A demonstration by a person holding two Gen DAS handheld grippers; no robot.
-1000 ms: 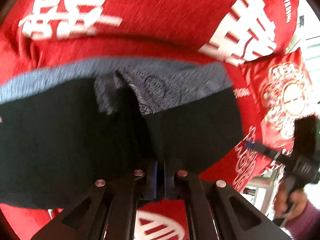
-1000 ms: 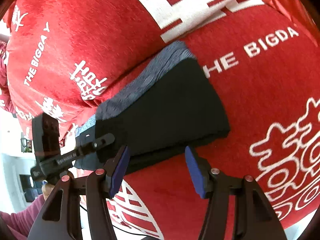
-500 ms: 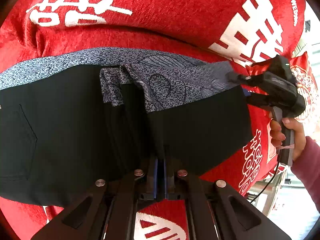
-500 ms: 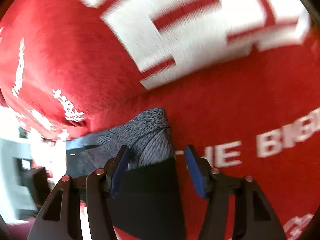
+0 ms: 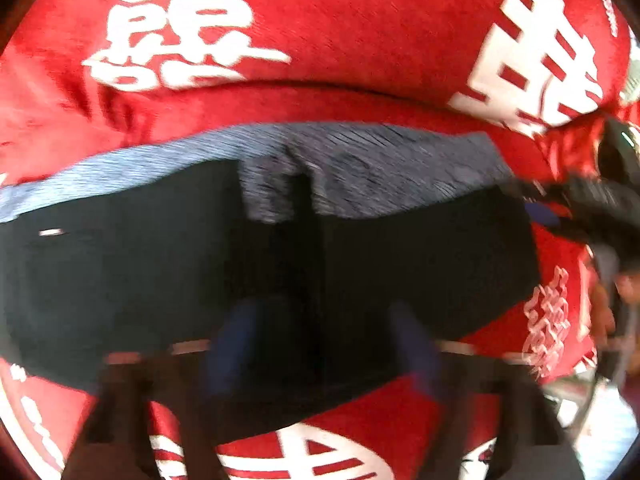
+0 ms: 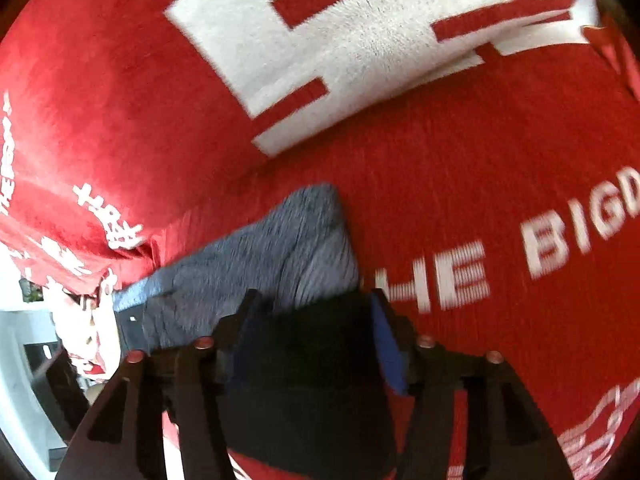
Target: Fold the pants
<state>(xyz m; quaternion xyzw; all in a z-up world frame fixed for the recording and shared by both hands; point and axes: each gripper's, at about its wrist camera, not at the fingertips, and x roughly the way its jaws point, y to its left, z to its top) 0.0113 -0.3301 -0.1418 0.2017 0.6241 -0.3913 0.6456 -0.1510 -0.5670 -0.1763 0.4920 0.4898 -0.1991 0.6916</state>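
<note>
Fabric in red with large white characters [image 5: 360,40] fills both views; it is spread under everything, and the words "THE BIGD" can be read on it in the right wrist view [image 6: 560,240]. On it the pants [image 5: 420,260] are laid flat, black with a grey patterned waistband [image 5: 380,168] running along the far edge. A fold of that grey band is seen turned down over the black cloth near the middle of the left wrist view.

The left tool [image 5: 320,344] is held above the near edge of the pants, its blue-padded fingers [image 5: 232,344] blurred and spread wide (the jaws are opening); black cloth lies between them, but the pads are not pressed on it.

The right tool [image 6: 312,332] is set over the corner of the pants [image 6: 280,260] where the grey band ends. Its jaws are also opening, with the black cloth between the blue pads [image 6: 386,344] and no squeeze on it visible. In the left wrist view this tool [image 5: 592,204] is seen at the right end of the waistband, with part of a hand [image 5: 604,312] below it.
</note>
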